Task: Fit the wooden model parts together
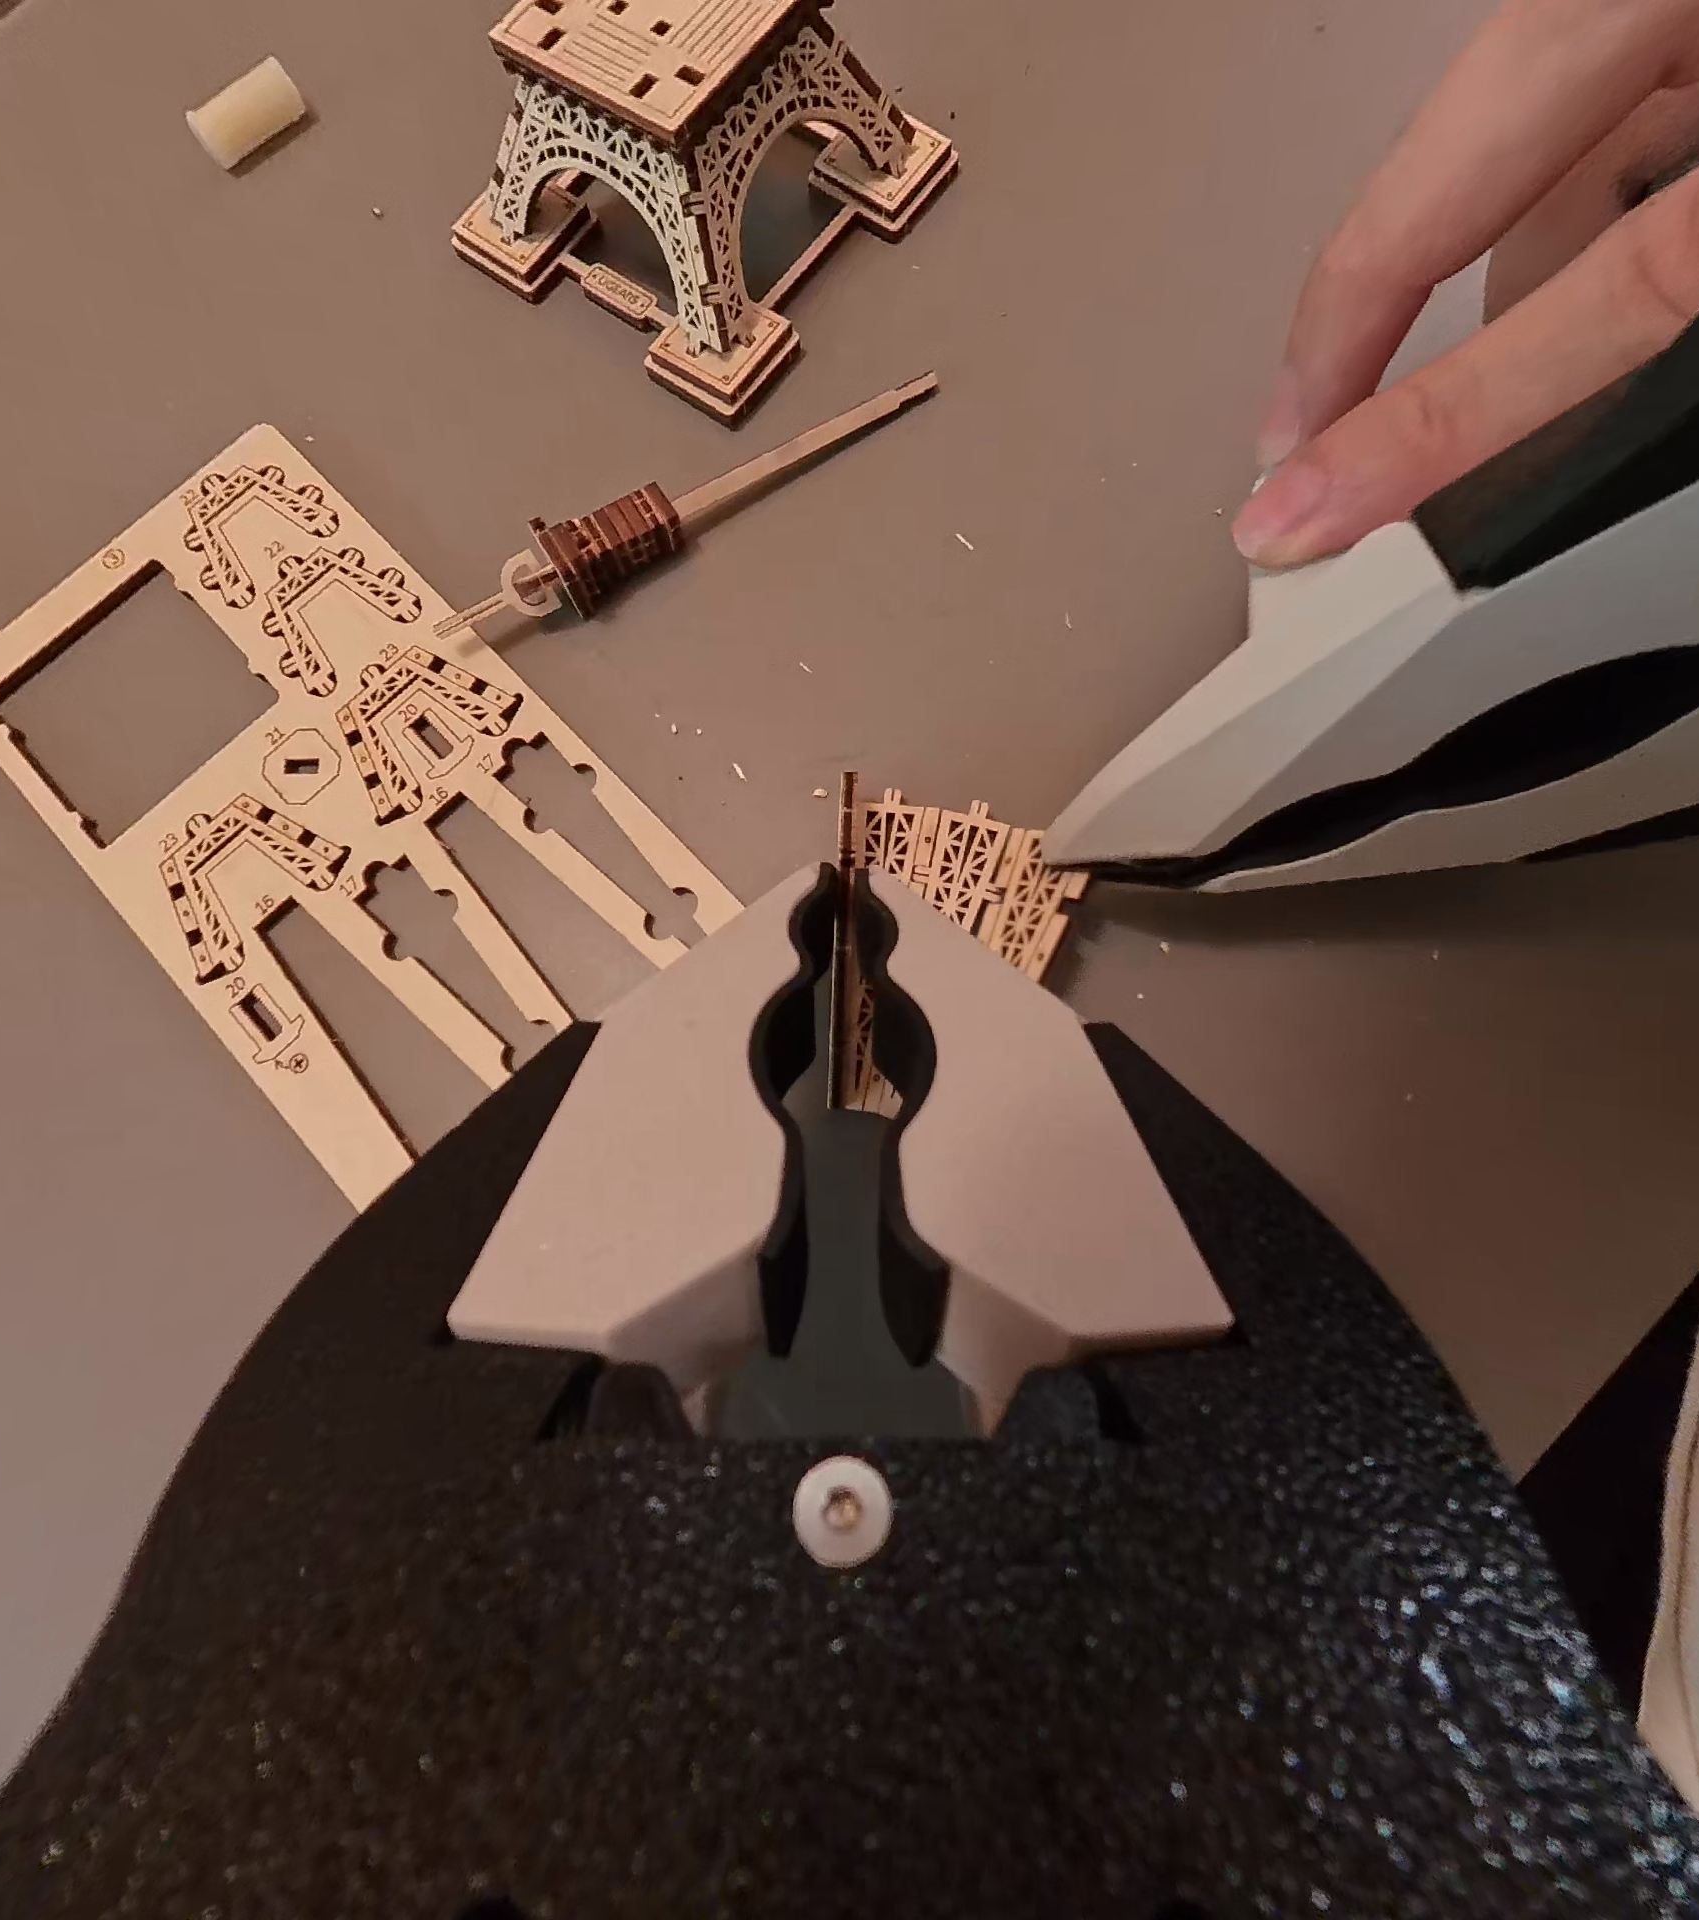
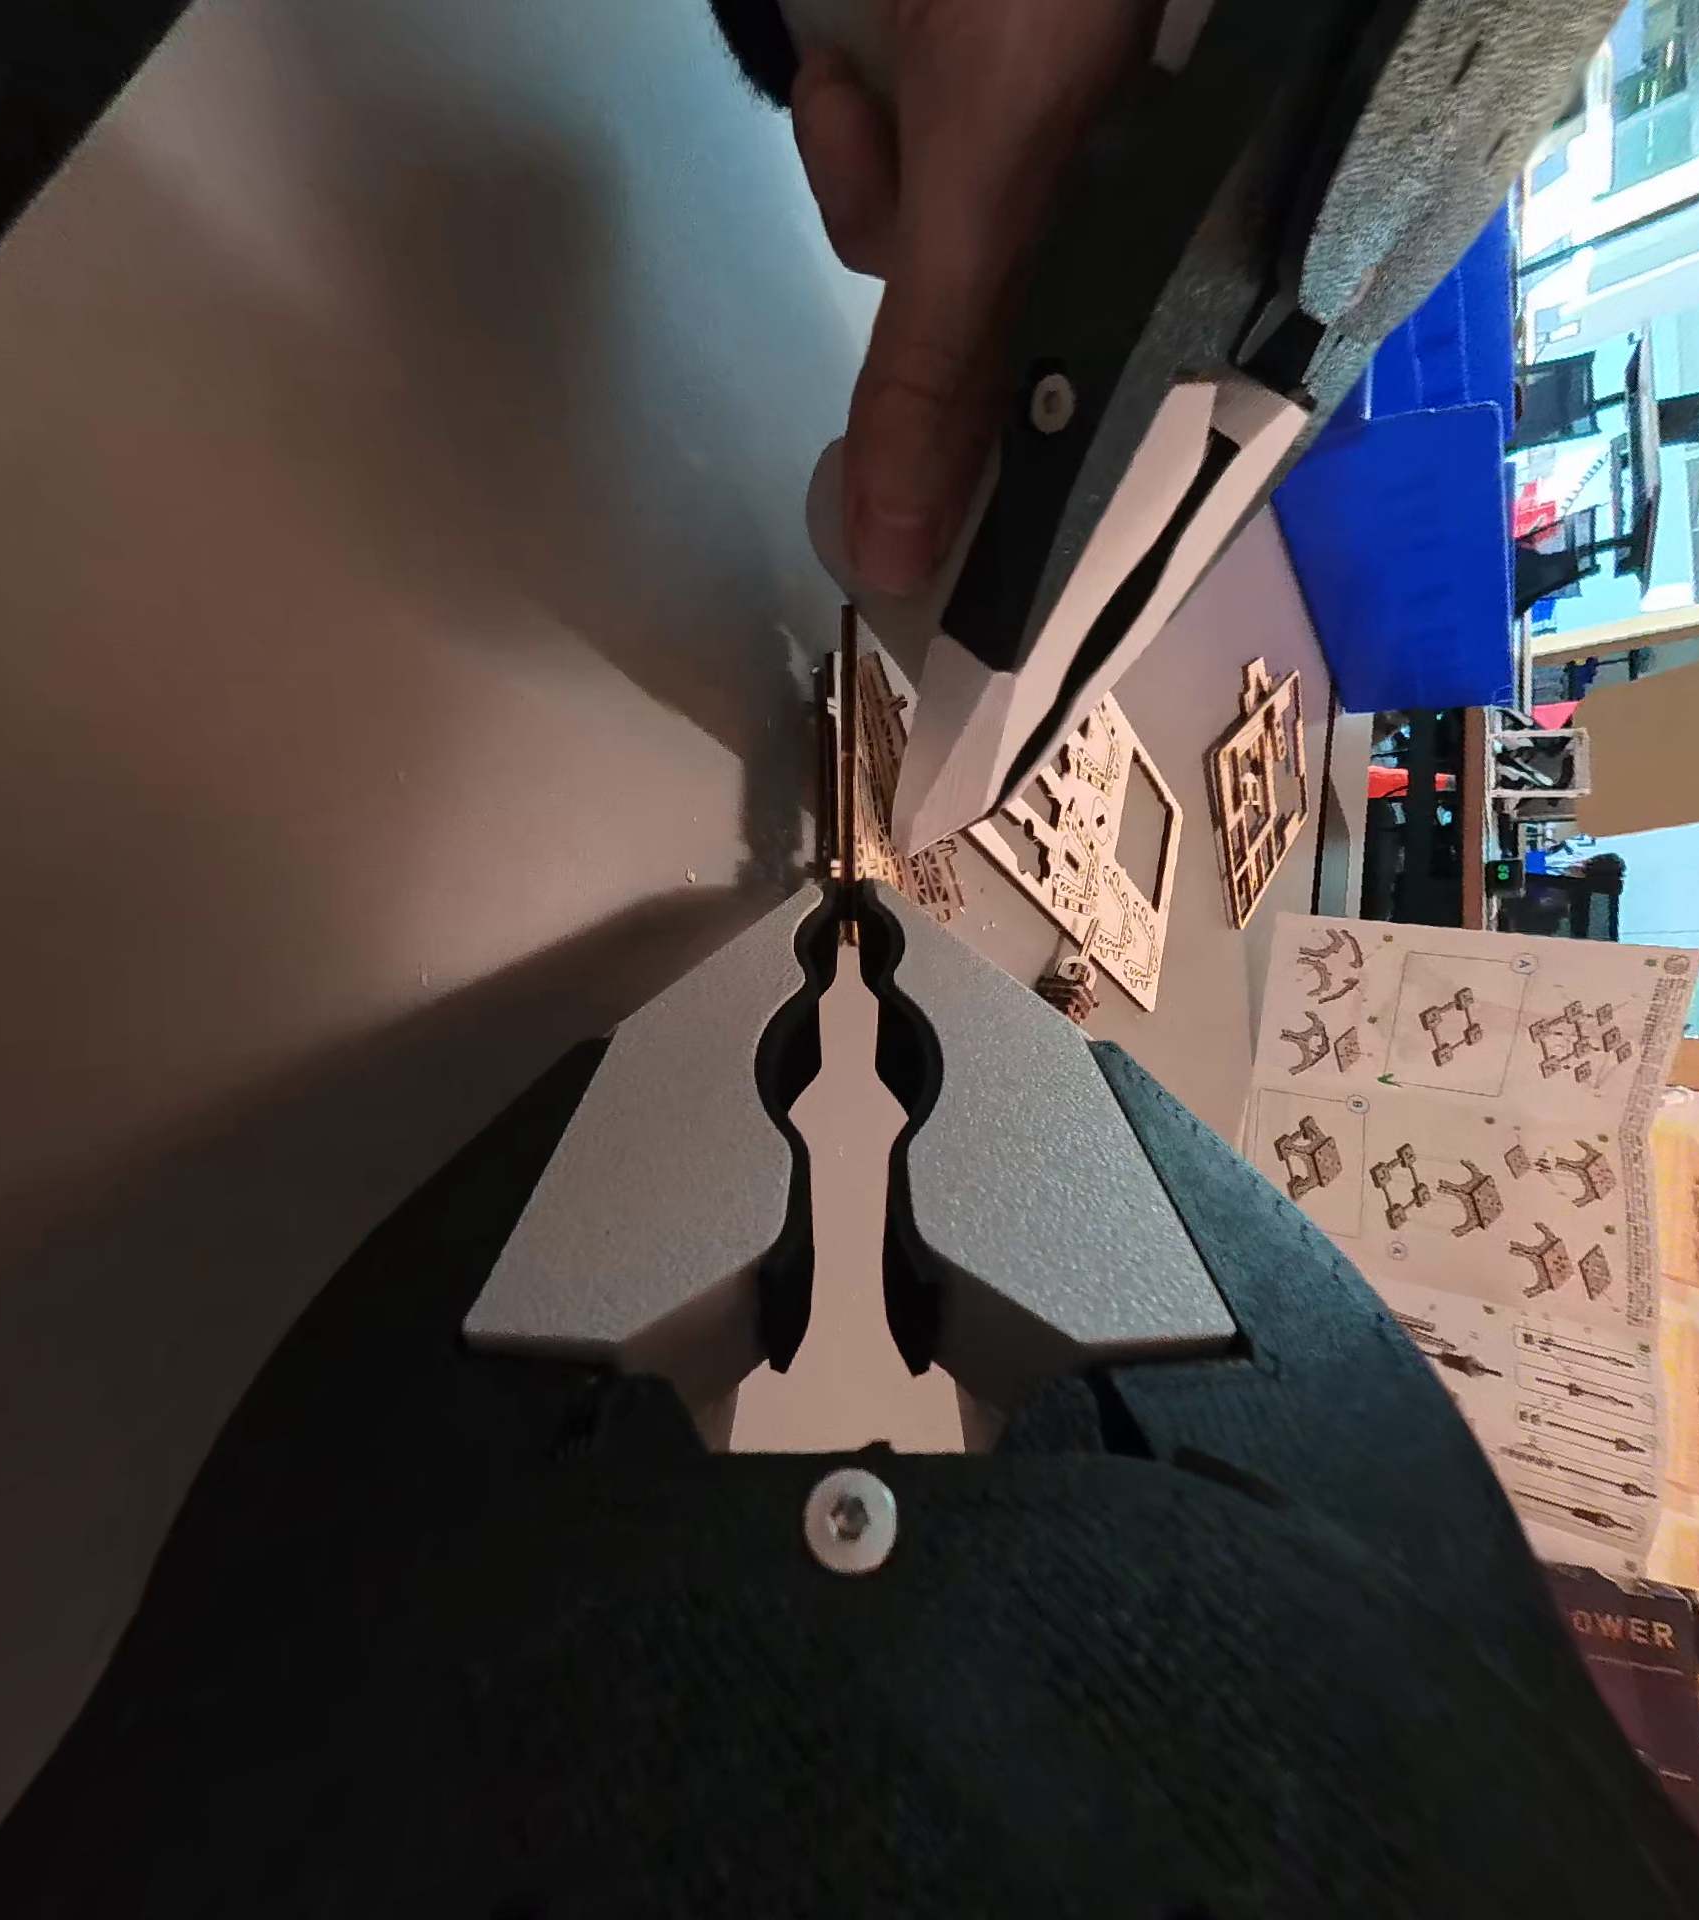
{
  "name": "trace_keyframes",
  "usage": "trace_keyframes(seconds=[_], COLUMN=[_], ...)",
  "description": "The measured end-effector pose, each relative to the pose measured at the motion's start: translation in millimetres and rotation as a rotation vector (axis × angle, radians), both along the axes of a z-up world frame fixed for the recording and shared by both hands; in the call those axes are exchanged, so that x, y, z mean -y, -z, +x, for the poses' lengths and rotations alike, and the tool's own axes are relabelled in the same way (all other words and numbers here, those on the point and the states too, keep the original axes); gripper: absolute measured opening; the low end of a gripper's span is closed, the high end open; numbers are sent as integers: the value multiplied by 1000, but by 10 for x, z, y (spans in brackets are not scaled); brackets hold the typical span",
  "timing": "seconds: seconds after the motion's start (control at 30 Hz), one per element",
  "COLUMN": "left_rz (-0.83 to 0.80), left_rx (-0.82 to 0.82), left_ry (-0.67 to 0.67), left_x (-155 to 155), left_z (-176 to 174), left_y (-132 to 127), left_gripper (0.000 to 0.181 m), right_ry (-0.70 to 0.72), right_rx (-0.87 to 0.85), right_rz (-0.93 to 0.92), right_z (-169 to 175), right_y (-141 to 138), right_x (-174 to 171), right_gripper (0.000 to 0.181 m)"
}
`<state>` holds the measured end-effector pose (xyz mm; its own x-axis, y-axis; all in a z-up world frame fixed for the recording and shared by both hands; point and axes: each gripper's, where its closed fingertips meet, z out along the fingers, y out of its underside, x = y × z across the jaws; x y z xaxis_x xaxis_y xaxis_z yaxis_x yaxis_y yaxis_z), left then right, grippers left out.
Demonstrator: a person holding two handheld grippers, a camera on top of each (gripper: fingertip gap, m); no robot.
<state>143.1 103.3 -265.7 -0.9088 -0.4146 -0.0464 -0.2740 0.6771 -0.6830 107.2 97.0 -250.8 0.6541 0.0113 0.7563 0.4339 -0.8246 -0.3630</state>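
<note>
My left gripper (image 1: 845, 871) is shut on a thin wooden lattice panel (image 1: 846, 821), seen edge-on and standing upright between its pads. My right gripper (image 1: 1058, 854) comes in from the right, shut on a second lattice panel (image 1: 970, 883). The two panels meet at an edge just past my left fingertips, low over the grey table. In the right wrist view my right gripper (image 2: 845, 896) is shut on its panel (image 2: 846, 727), edge-on. The left gripper (image 2: 928, 831) reaches down from the upper right onto the other lattice panel (image 2: 878, 758).
The built tower base (image 1: 710, 177), a dark spire piece (image 1: 606, 540), a punched wooden parts sheet (image 1: 232, 810) and a pale cylinder (image 1: 247, 109) lie on the table. An instruction sheet (image 2: 1447, 1143), another parts sheet (image 2: 1255, 800), a blue bin (image 2: 1396, 520) and a dark box (image 2: 1655, 1714) are nearby. There is about 4 cm between the tips of the two grippers. My left gripper's tips are some 8 cm from the dark spire piece (image 1: 606, 540).
</note>
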Motion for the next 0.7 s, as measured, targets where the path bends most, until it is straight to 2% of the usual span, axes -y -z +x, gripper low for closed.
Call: trace_keyframes(seconds=[0.7], left_rz=[-8], left_rx=[-42], left_ry=[13], left_x=[29], left_z=[-69], left_y=[8], left_gripper=[6], right_ry=[-22], right_rx=[49], right_rz=[-100], right_z=[5], right_y=[67], right_x=[52], right_gripper=[1])
